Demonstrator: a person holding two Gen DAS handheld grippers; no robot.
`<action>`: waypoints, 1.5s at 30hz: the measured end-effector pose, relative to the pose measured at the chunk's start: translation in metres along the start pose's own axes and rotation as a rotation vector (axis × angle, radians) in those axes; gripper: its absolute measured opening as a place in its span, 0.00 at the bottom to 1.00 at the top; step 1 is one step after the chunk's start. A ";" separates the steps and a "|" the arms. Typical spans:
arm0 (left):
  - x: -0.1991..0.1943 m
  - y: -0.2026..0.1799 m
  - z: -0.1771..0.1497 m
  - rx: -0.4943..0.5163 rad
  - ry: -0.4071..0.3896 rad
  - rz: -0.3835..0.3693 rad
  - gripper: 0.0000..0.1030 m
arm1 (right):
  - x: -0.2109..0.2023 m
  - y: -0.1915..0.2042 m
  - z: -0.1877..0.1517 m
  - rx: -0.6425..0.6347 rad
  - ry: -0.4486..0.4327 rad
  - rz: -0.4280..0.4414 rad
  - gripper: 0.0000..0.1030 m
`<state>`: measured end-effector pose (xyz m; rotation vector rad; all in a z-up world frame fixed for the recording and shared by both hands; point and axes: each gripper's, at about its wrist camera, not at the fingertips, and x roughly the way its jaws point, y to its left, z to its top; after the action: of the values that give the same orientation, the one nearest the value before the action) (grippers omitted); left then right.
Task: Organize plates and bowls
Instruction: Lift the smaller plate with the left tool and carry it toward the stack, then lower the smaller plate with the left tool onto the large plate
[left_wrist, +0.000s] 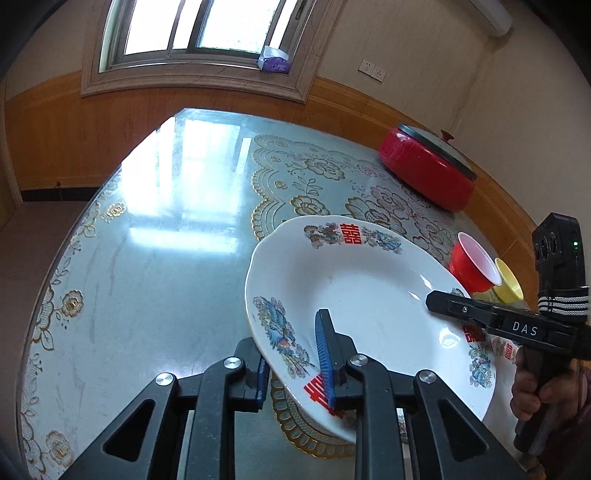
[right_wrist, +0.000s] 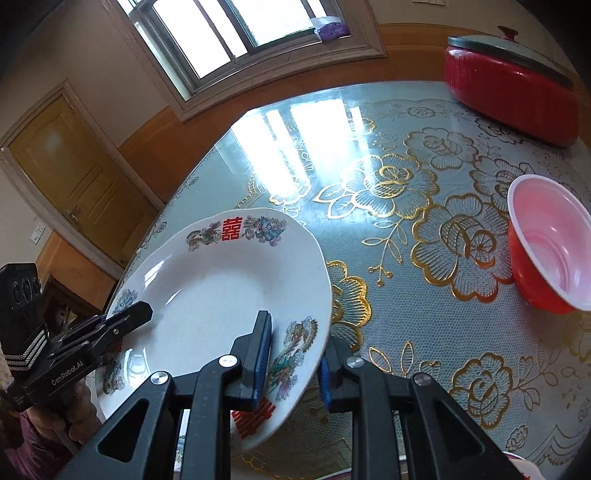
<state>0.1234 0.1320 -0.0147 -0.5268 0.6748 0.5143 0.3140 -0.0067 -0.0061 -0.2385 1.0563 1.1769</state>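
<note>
A white plate (left_wrist: 369, 295) with red double-happiness marks and bird prints is held tilted above the table by both grippers. My left gripper (left_wrist: 291, 354) is shut on its near-left rim, one finger over the plate and one under it. My right gripper (right_wrist: 295, 354) is shut on the opposite rim of the plate (right_wrist: 221, 288) in the same way. Each gripper also shows in the other's view: the right one (left_wrist: 461, 308), the left one (right_wrist: 122, 317). A second plate's rim (left_wrist: 506, 349) peeks out beneath. A red bowl (right_wrist: 550, 243) stands to the right.
A glass-topped table with a gold flower cloth (right_wrist: 406, 192) carries everything. A red lidded pot (right_wrist: 513, 77) sits at the far right. A yellow bowl (left_wrist: 508, 280) stands beside the red bowl (left_wrist: 472, 264). A window and wood-panelled wall lie behind.
</note>
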 end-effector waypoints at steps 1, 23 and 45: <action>-0.003 -0.002 0.001 0.005 -0.010 0.002 0.23 | -0.005 0.001 0.001 -0.006 -0.007 -0.001 0.21; -0.047 -0.116 -0.052 0.212 0.000 -0.222 0.24 | -0.158 -0.047 -0.107 0.089 -0.138 -0.141 0.21; -0.024 -0.165 -0.096 0.254 0.126 -0.293 0.25 | -0.184 -0.079 -0.170 0.152 -0.103 -0.281 0.25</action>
<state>0.1631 -0.0569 -0.0148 -0.4112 0.7560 0.1174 0.2876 -0.2668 0.0182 -0.1980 0.9814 0.8441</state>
